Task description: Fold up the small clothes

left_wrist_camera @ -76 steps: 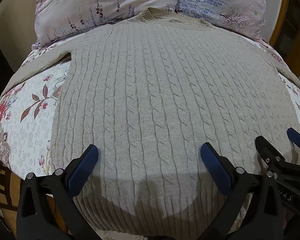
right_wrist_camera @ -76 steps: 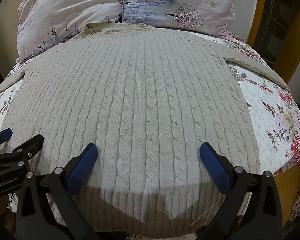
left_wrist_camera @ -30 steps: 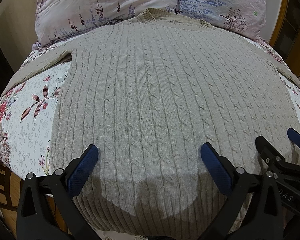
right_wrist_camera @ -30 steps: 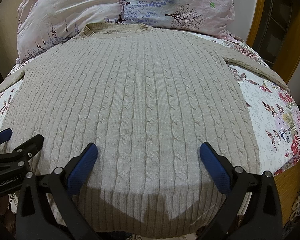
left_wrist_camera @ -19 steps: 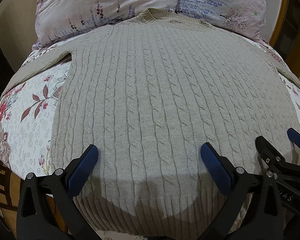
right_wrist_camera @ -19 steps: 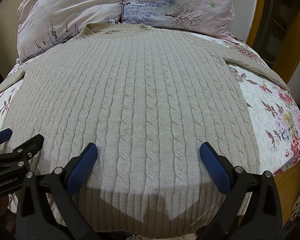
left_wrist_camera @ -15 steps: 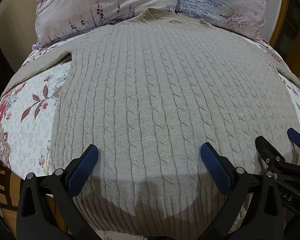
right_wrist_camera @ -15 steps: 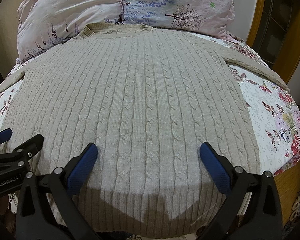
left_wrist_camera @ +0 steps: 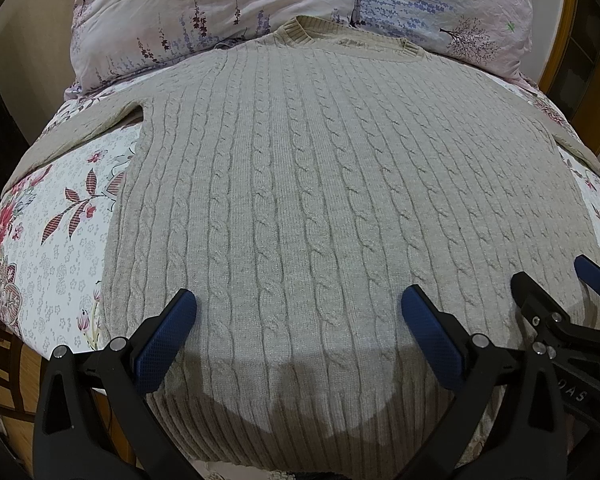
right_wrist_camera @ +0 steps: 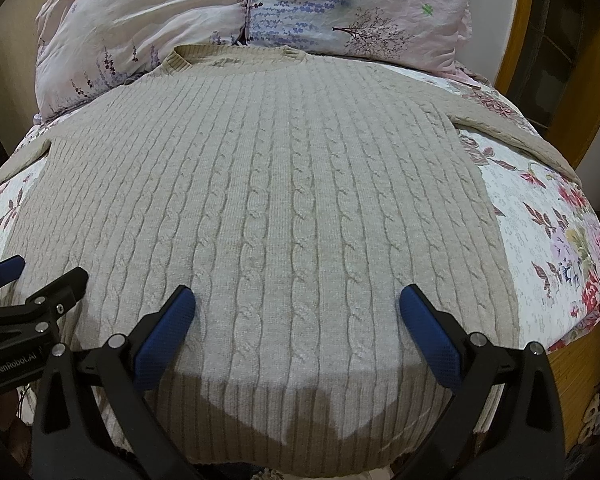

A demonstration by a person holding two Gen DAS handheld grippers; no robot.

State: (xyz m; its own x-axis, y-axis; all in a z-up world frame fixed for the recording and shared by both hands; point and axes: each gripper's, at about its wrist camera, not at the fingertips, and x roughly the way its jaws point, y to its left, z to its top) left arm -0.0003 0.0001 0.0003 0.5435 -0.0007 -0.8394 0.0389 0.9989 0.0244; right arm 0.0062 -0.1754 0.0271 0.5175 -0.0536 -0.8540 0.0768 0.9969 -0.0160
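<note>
While both the left gripper and right gripper hover spread apart, the beige sweater lies flat on the floral bed.

A white bedsheet printed with red and pink flowers and striped leaves covers the bed. 2 pale pink pillows with purple floral sprigs lie side by side at its head. A wooden frame stands at right.
</note>
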